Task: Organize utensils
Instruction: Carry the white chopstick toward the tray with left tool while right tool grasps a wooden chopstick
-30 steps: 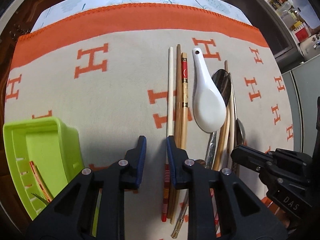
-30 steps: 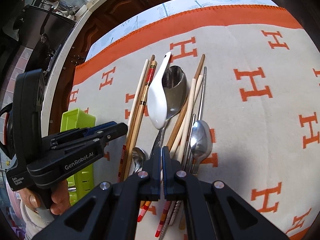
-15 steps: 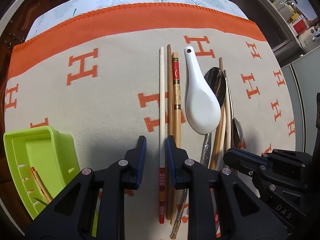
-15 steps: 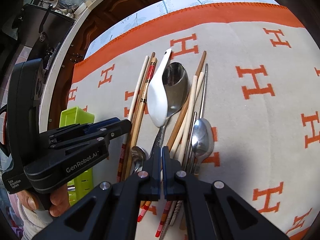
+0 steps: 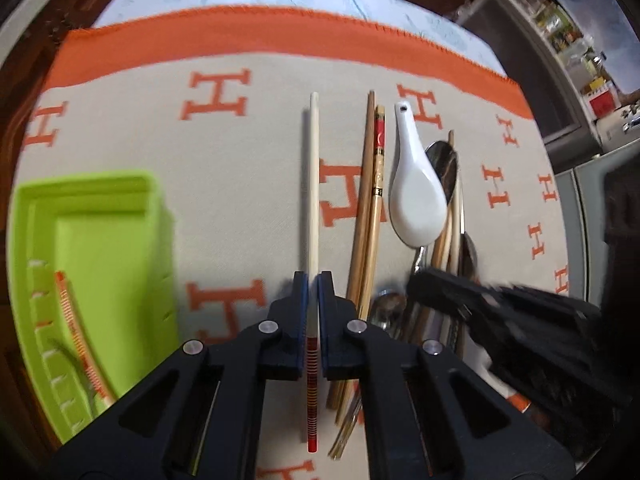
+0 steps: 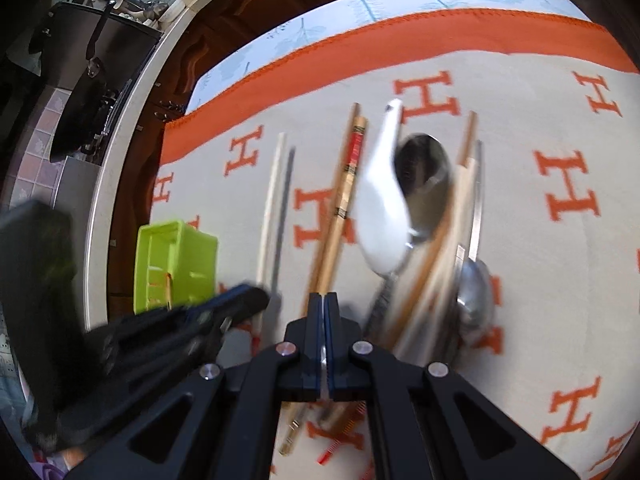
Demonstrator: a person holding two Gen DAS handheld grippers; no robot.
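Bright daylight — motion blur, fisheye warp

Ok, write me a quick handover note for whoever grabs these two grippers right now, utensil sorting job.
Left gripper: jaws shut on the cream chopstick with the red-striped end, pulled clear of the pile.
Right gripper: jaws shut, apparently holding nothing, poised over the pile's near end.
Green basket: on the cloth to the left, already holding one red-striped chopstick.
Still on the cloth: two wooden chopsticks, the white ceramic spoon, metal spoons and more chopsticks beneath.
Next, probably: drop the held chopstick in the basket, then work through the rest.
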